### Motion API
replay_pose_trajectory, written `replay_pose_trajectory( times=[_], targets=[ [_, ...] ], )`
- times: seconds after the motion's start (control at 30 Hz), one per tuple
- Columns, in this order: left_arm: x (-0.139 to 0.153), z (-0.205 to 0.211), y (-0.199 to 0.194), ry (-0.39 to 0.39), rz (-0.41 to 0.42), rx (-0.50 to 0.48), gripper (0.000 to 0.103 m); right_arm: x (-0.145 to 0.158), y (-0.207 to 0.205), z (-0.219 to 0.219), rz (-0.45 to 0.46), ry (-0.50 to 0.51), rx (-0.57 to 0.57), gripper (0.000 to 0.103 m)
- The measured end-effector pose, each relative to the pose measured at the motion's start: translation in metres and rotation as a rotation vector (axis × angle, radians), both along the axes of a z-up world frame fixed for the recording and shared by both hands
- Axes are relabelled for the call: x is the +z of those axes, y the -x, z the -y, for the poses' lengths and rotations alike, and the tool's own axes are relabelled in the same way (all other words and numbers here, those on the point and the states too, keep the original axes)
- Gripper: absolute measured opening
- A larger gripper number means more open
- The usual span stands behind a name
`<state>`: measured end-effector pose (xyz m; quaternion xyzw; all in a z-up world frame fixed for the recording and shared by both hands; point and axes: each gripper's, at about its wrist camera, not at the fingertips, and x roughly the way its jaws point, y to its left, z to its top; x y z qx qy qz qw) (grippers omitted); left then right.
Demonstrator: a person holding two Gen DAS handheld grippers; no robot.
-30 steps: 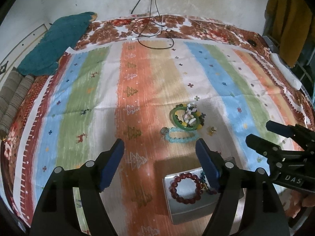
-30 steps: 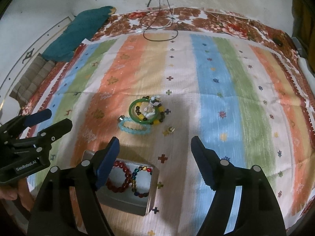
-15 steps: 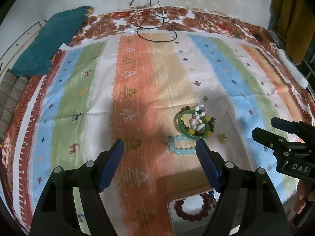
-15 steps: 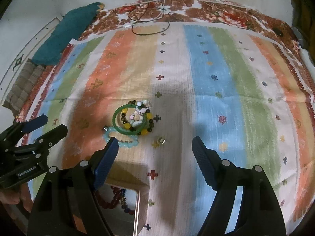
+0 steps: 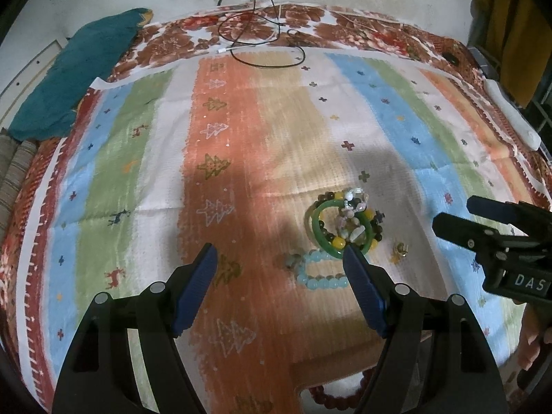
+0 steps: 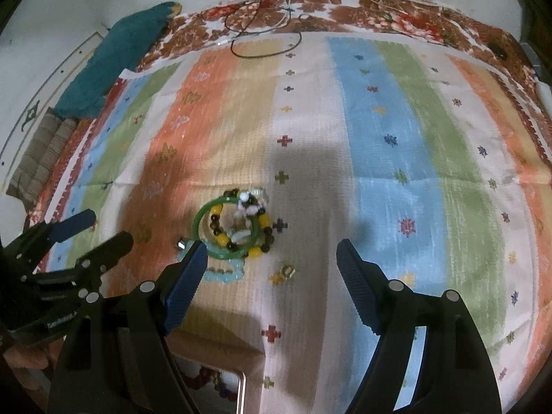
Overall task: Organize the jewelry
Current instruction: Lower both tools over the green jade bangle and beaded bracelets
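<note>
1. Striped cloth (image 5: 241, 158) spread over a floral bedspread, pale wall behind, black cable (image 5: 265, 45) looped at the far edge.
2. Far left of the jewelry pile: teal towel (image 5: 79, 72), bunched at the cloth's corner.
3. Left of the pile: left gripper (image 5: 279, 258), spread wide, nothing held; right finger tip (image 5: 352, 258) overlapping the pile's near edge in this view (height above the cloth not clear).
4. The pile itself: green bangle (image 6: 224, 227) lying flat, ringed with a yellow-and-dark bead bracelet (image 6: 260, 222); light-blue bead bracelet (image 5: 321, 276) just nearer, long axis running left to right.
5. Just right of the pile: small gold ring (image 6: 288, 270), lying apart.
6. Right of the pile: right gripper (image 6: 272, 258), also released and empty, the ring almost midway between its fingers, so probably the nearer arm for that piece.
7. Nearer than the pile: metal tray (image 6: 241, 390) with red beads (image 5: 341, 400), barely in view.
8. Against a second ago: both grippers farther forward, pile now at the fingertips, tray slid to the bottom edge.
</note>
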<state>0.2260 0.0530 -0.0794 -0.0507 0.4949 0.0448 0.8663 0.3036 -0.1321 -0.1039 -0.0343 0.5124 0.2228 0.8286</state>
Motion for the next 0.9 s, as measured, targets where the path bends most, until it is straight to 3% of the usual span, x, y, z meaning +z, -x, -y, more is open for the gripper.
replay_pose_trajectory(
  times=[0.53,0.9],
  targets=[
    [-0.037,0.001,-0.023,-0.013,-0.043,-0.073,0.076,-0.036,-0.035,-0.014,-0.103,-0.017,-0.029,0.077],
    [-0.047,0.007,-0.032,-0.004,-0.037,-0.113,0.076,-0.050,-0.058,-0.028,-0.160,-0.028,-0.035,0.077]
  ],
)
